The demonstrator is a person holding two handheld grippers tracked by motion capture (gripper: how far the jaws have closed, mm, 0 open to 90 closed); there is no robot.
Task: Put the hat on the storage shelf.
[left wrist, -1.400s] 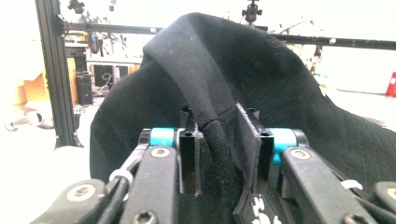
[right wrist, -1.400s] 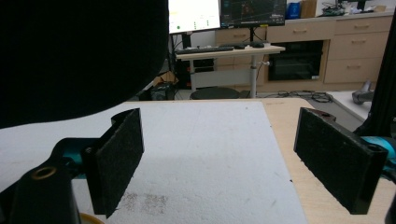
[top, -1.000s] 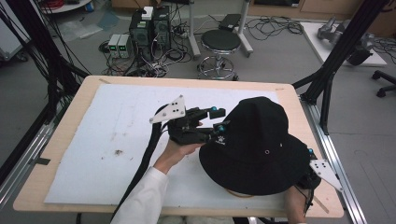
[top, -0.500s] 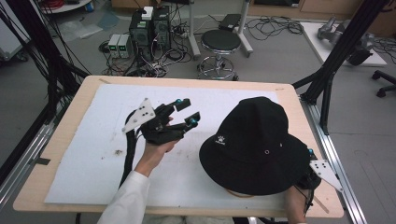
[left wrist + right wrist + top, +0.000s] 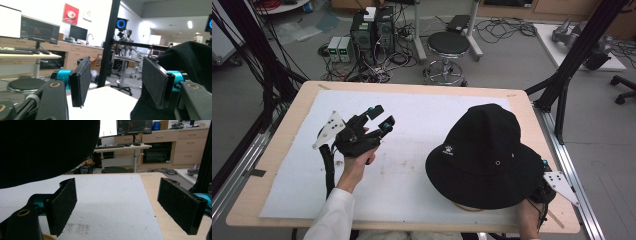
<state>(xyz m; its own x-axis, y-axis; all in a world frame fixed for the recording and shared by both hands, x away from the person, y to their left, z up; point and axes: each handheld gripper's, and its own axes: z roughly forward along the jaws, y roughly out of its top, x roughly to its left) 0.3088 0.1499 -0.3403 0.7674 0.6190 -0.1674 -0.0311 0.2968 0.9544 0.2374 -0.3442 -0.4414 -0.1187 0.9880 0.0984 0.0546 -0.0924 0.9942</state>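
While black hat [image 5: 487,155] covers right claw [image 5: 125,205], released, left claw [image 5: 380,118] released, white mat [image 5: 422,120] between.

high view – overhead, facing forward | gripper views – low, close | shared – perhaps hat [image 5: 486,155]

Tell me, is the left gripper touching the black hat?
Apart. The high view shows bare white mat between the left gripper and the black hat.

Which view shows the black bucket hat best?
High view: the whole black bucket hat with crown, brim and logo. The left gripper view catches only its dark side; the right gripper view, only the brim's underside.
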